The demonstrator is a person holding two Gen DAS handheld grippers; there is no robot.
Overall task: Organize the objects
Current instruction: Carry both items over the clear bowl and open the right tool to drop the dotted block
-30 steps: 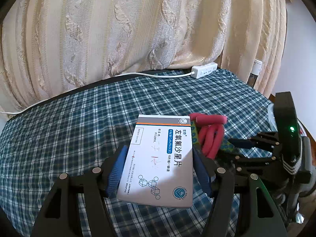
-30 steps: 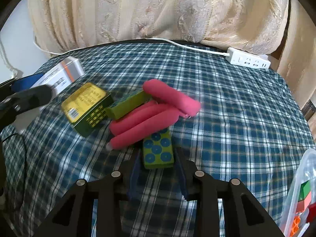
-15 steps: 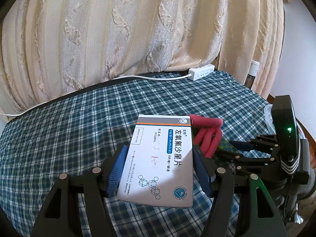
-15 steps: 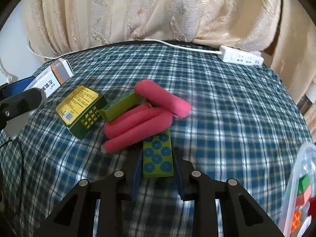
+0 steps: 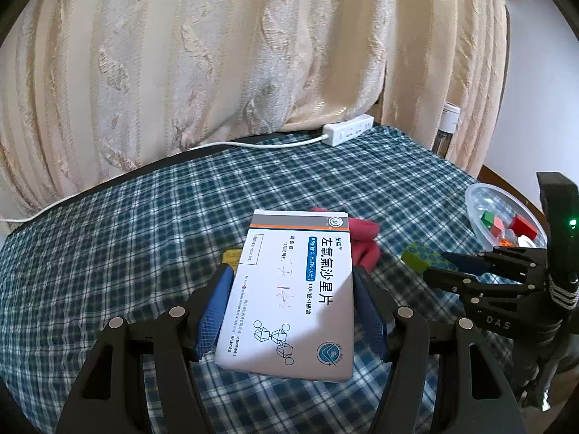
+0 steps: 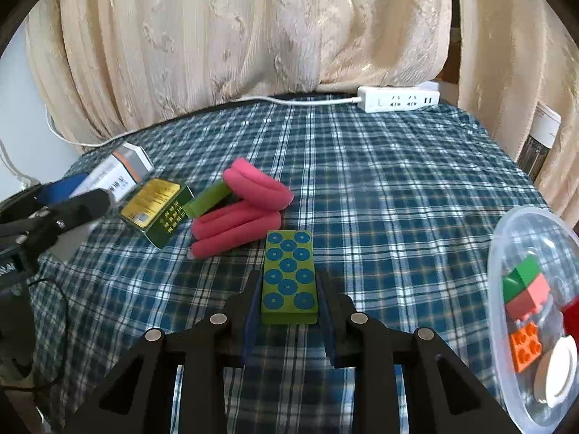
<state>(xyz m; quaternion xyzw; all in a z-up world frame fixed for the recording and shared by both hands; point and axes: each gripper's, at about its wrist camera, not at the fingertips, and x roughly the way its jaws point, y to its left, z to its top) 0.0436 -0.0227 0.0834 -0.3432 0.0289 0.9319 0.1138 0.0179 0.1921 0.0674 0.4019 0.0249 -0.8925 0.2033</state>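
Note:
My left gripper [image 5: 293, 293] is shut on a white medicine box [image 5: 293, 289] with blue print, held above the checked cloth. My right gripper [image 6: 289, 289] is shut on a green block with blue dots [image 6: 288, 278], lifted clear of the cloth. That block [image 5: 427, 258] and the right gripper [image 5: 448, 264] also show at the right of the left wrist view. On the cloth lie pink foam rollers [image 6: 246, 213], a green and yellow box [image 6: 157, 209] and a second green block [image 6: 210, 199]. The left gripper [image 6: 87, 195] with the medicine box [image 6: 119, 173] appears at the left of the right wrist view.
A clear plastic tub [image 6: 506, 249] with coloured bricks and a white disc stands at the right table edge. A white power strip [image 6: 398, 99] with its cord lies at the back by the cream curtain [image 6: 253, 36]. The checked tablecloth [image 6: 398, 181] covers the round table.
The right gripper has lifted the dotted green block off the cloth and drawn it right, away from the pink rollers. The left gripper kept its hold on the medicine box and shifted slightly.

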